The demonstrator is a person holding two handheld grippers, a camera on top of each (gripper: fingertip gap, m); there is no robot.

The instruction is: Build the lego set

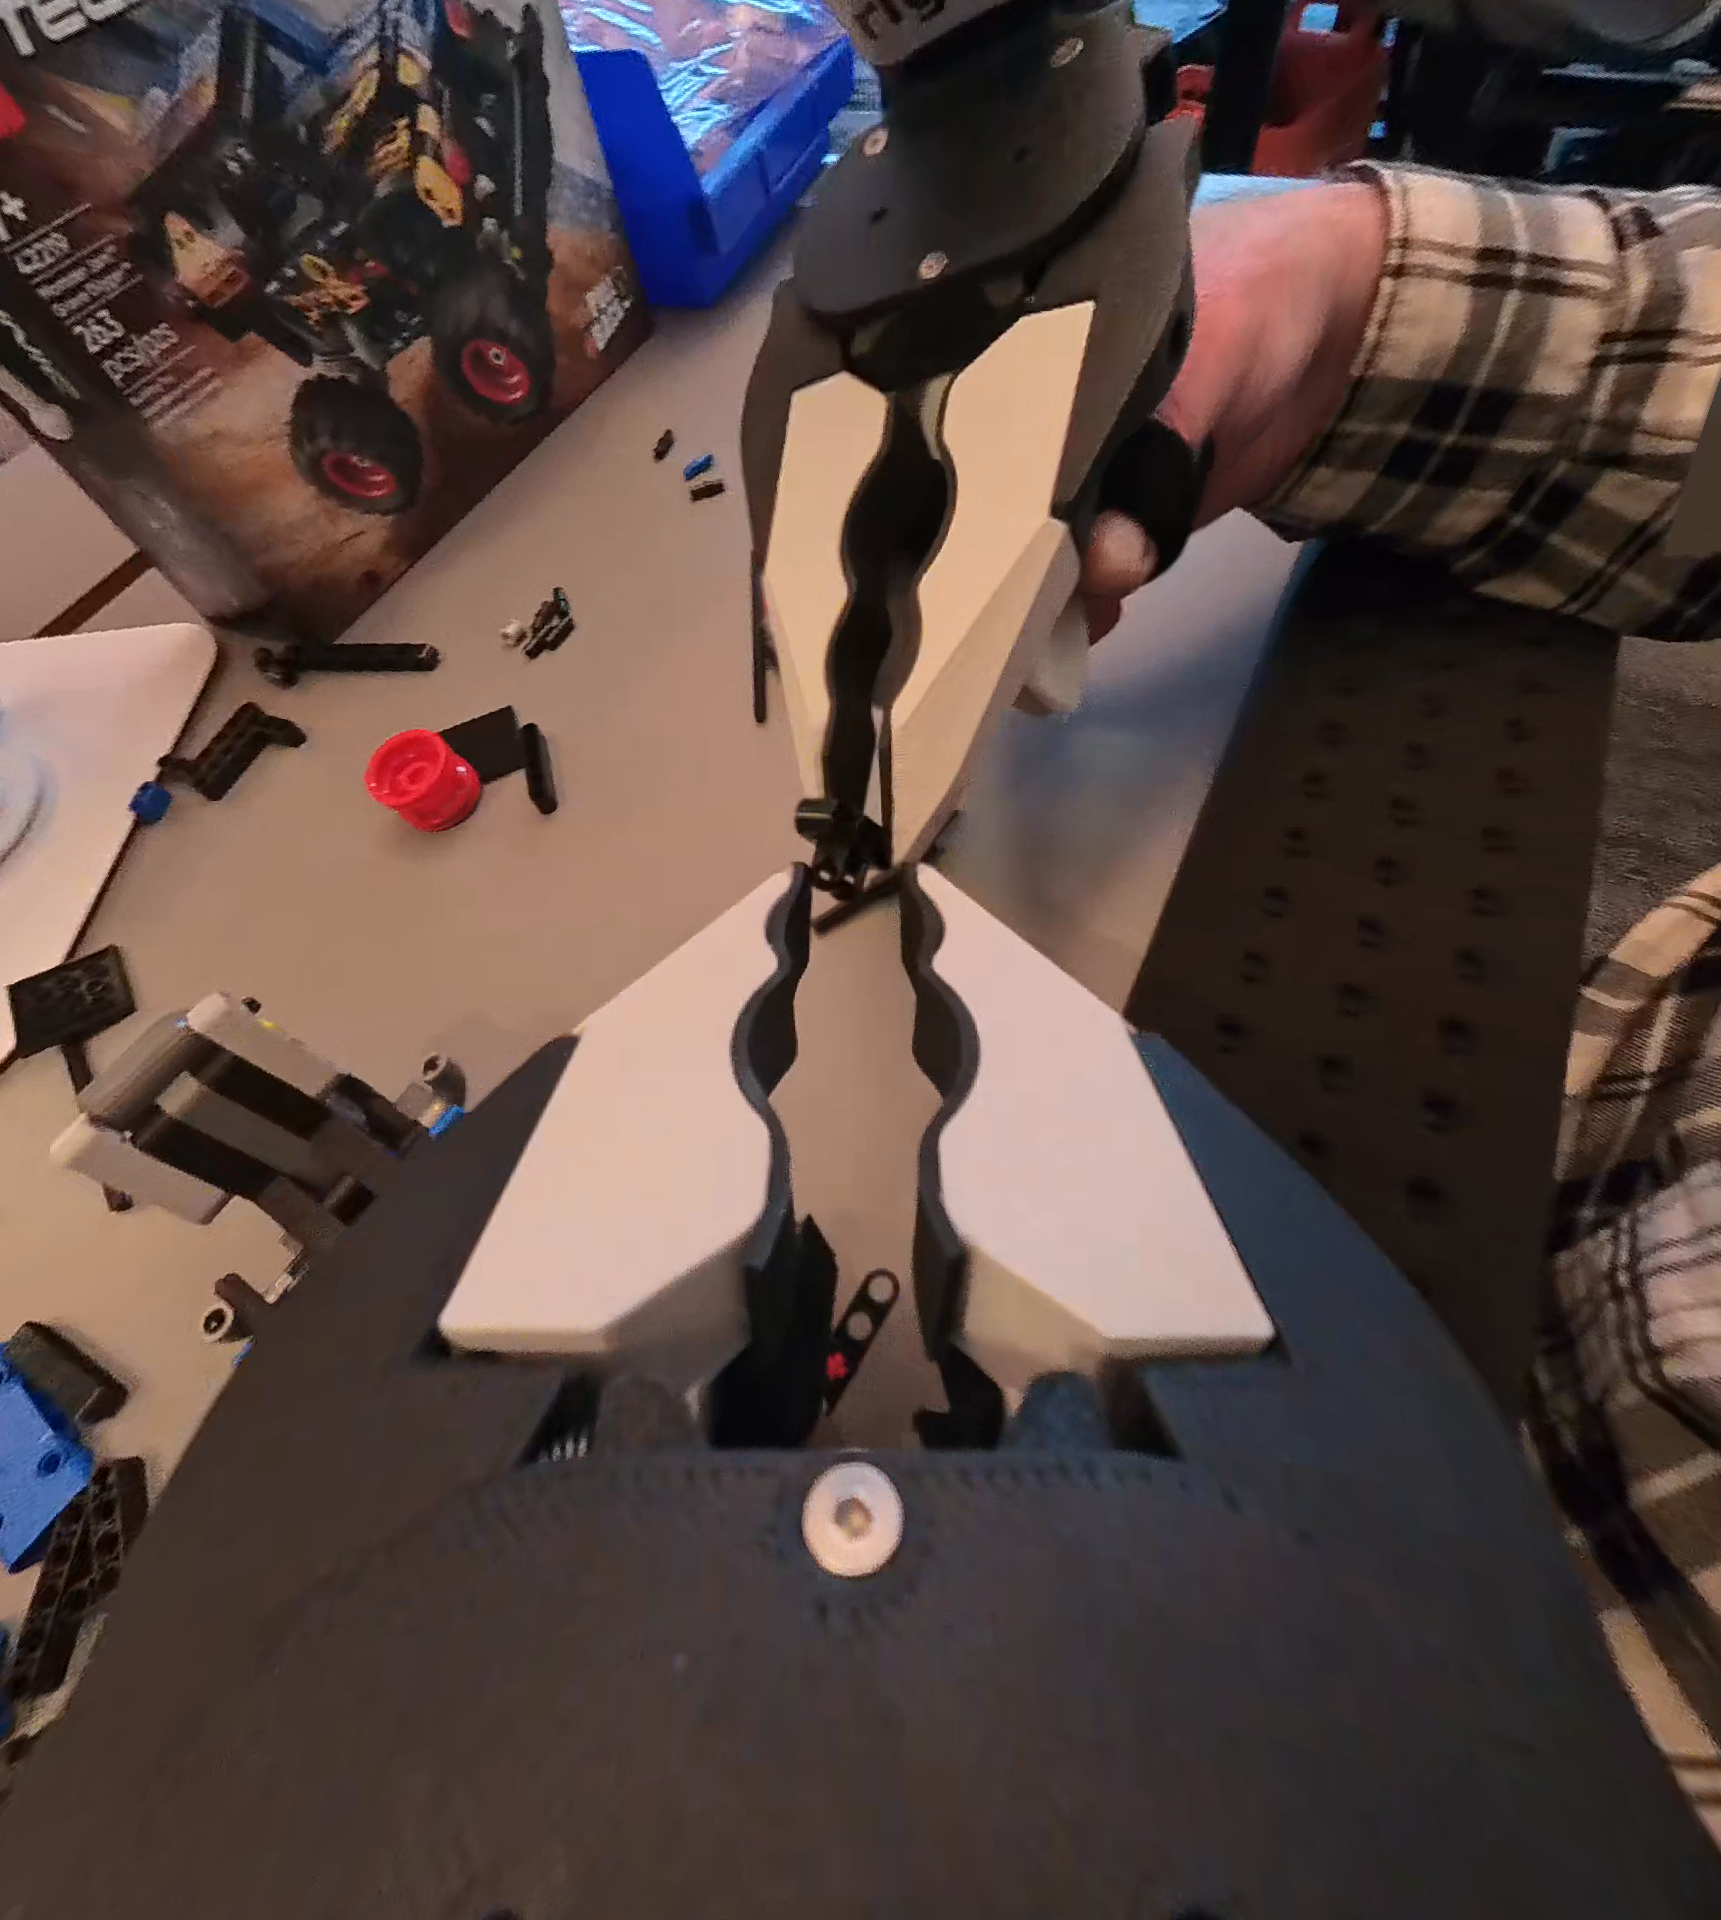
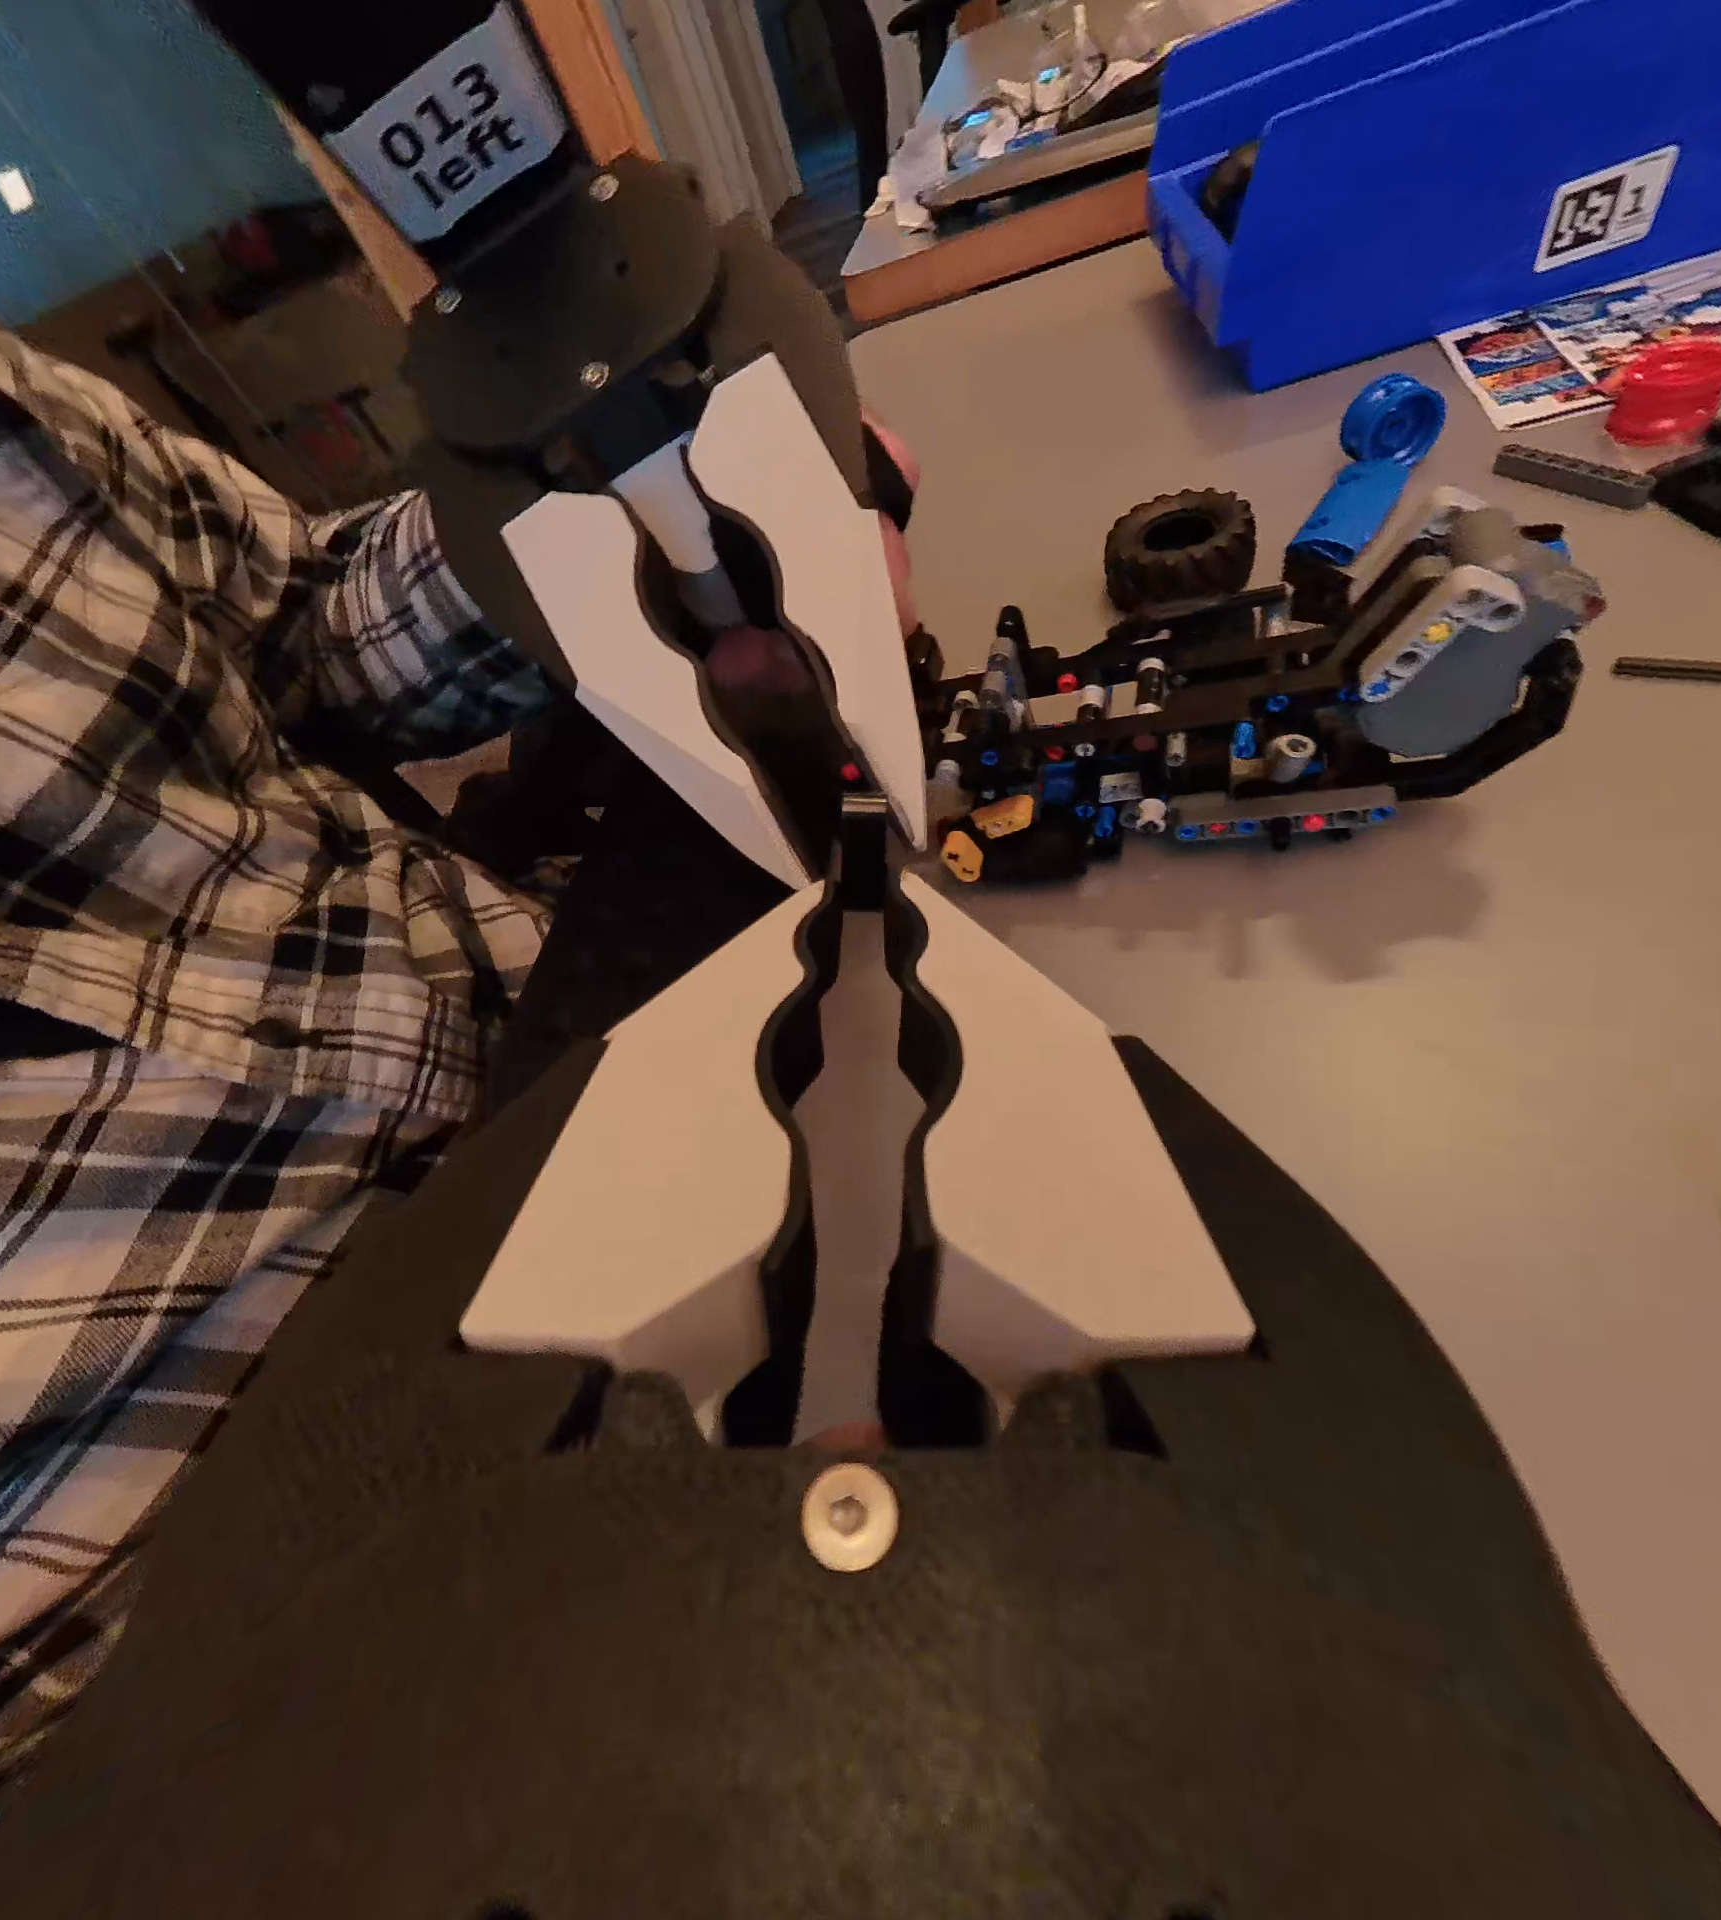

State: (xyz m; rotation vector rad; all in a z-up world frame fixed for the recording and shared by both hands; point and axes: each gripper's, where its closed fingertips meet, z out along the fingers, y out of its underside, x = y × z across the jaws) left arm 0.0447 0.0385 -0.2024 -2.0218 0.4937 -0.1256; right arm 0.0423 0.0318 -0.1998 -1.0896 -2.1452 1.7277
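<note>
Meeting tip to tip above the grey table (image 1: 523, 935), the left gripper (image 1: 851, 883) and right gripper (image 2: 861, 894) both pinched a small black Lego piece (image 1: 840, 847), each claw drawn narrow on it. Their fingers (image 1: 648, 1174) were matte white wedges with wavy black rubbery inner edges. A printed label sat on each gripper's dark body. The half-built chassis (image 2: 1251, 727), a knobbly frame of black beams with blue and red pins, lay to the far right. A glossy set box (image 1: 243, 281) stood far left, near a smooth red wheel hub (image 1: 420, 779).
</note>
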